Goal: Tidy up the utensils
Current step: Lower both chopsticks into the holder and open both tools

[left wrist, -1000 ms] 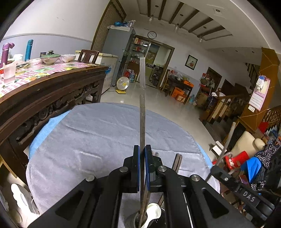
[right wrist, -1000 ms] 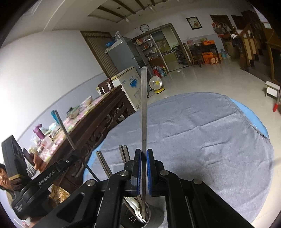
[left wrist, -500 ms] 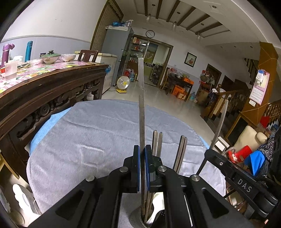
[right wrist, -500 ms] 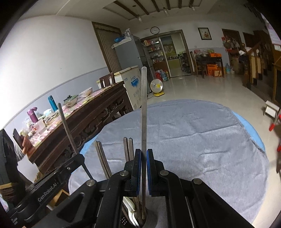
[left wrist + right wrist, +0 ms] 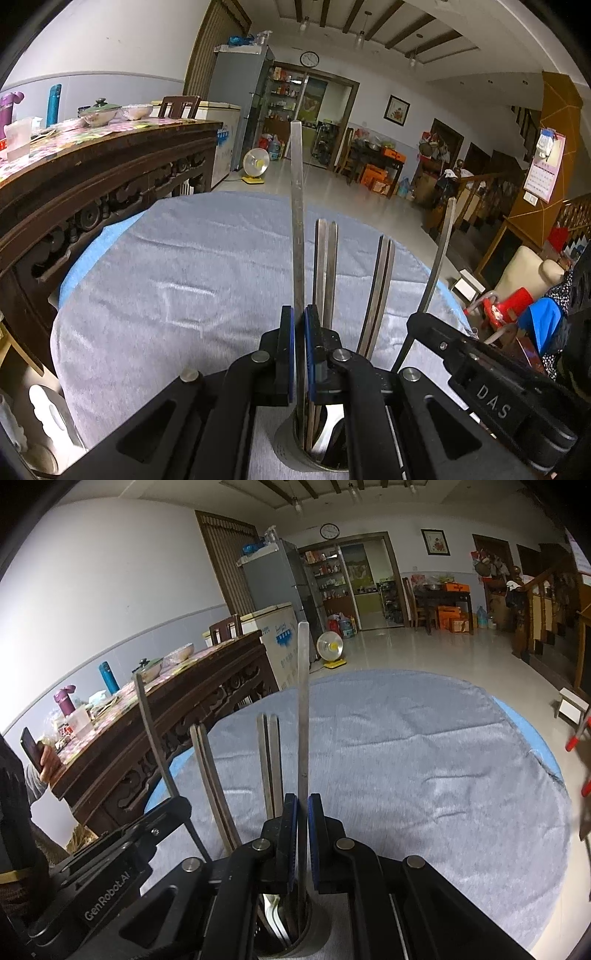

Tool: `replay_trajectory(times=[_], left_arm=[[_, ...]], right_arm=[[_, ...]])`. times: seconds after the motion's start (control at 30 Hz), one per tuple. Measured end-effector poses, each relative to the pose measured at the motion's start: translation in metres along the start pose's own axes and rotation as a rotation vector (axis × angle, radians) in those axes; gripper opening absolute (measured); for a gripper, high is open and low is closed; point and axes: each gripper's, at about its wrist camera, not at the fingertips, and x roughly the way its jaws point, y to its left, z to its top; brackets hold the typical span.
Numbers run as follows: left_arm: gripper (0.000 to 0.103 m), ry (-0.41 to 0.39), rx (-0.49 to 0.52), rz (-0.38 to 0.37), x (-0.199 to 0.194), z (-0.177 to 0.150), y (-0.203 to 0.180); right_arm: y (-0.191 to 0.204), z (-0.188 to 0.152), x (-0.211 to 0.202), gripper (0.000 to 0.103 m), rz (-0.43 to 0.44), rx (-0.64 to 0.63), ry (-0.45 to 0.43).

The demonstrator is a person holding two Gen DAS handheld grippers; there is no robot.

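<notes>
At the near edge of the cloth-covered desk (image 5: 184,280), a metal holder (image 5: 295,452) stands; each gripper is closed on one upright steel chopstick: left gripper (image 5: 299,354) on chopstick (image 5: 297,206), right gripper (image 5: 303,838) on chopstick (image 5: 303,701); both long axes are vertical, lower ends already inside the holder beside other chopsticks (image 5: 325,273); release looks next.

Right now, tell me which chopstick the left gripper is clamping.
The tallest single chopstick, upright between the left gripper pads; the paired ones stand free in the holder.
</notes>
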Motion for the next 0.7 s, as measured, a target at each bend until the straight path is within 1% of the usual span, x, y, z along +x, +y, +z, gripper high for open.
replay_trajectory(times=[0.43, 0.7], left_arm=[[0.006, 0.044, 0.012, 0.003, 0.002, -0.015, -0.005], [0.006, 0.068, 0.009, 0.004, 0.003, -0.020, -0.005]], right_arm=[[0.002, -0.029, 0.003, 0.007, -0.001, -0.016, 0.051], [0.003, -0.033, -0.001, 0.007, 0.006, -0.010, 0.053]])
